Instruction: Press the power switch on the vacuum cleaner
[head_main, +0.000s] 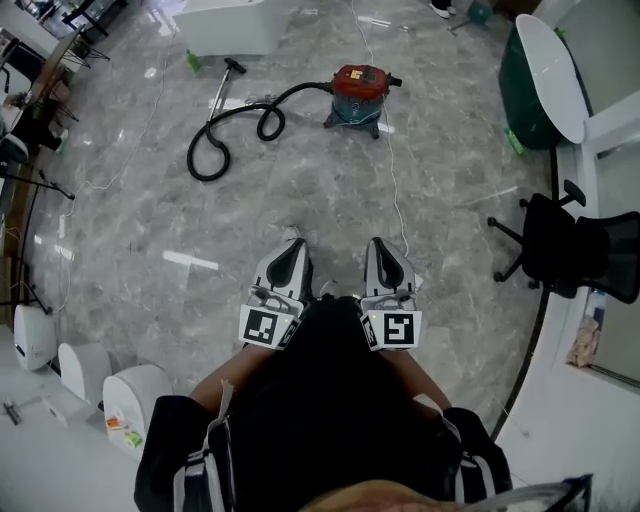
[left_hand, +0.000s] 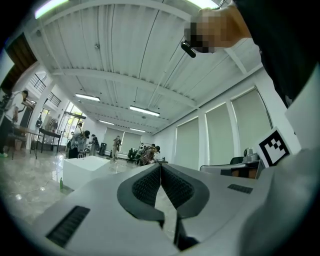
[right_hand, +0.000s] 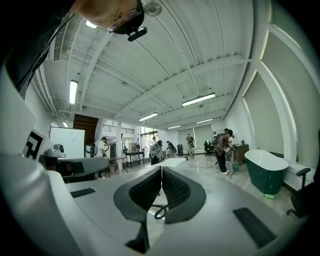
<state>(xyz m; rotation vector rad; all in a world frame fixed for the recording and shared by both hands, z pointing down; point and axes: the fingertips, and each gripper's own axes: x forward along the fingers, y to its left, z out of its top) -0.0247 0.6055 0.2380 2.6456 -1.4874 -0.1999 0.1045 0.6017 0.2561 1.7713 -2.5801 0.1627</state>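
Observation:
The vacuum cleaner (head_main: 359, 92), a red-topped canister on a dark wheeled base, stands on the grey floor far ahead in the head view. Its black hose (head_main: 228, 128) curls away to the left and ends in a metal wand. Its power switch is too small to make out. My left gripper (head_main: 291, 246) and right gripper (head_main: 380, 248) are held side by side close to the person's body, well short of the vacuum. Both point forward and slightly up. The left gripper (left_hand: 160, 168) has its jaws closed together with nothing between them. The right gripper (right_hand: 161, 171) is likewise shut and empty.
A thin white cable (head_main: 393, 190) runs across the floor from the vacuum towards me. A green bathtub (head_main: 540, 85) and a black office chair (head_main: 570, 245) stand at the right. A white block (head_main: 225, 25) is far ahead, white appliances (head_main: 60, 365) at the lower left. People stand far off.

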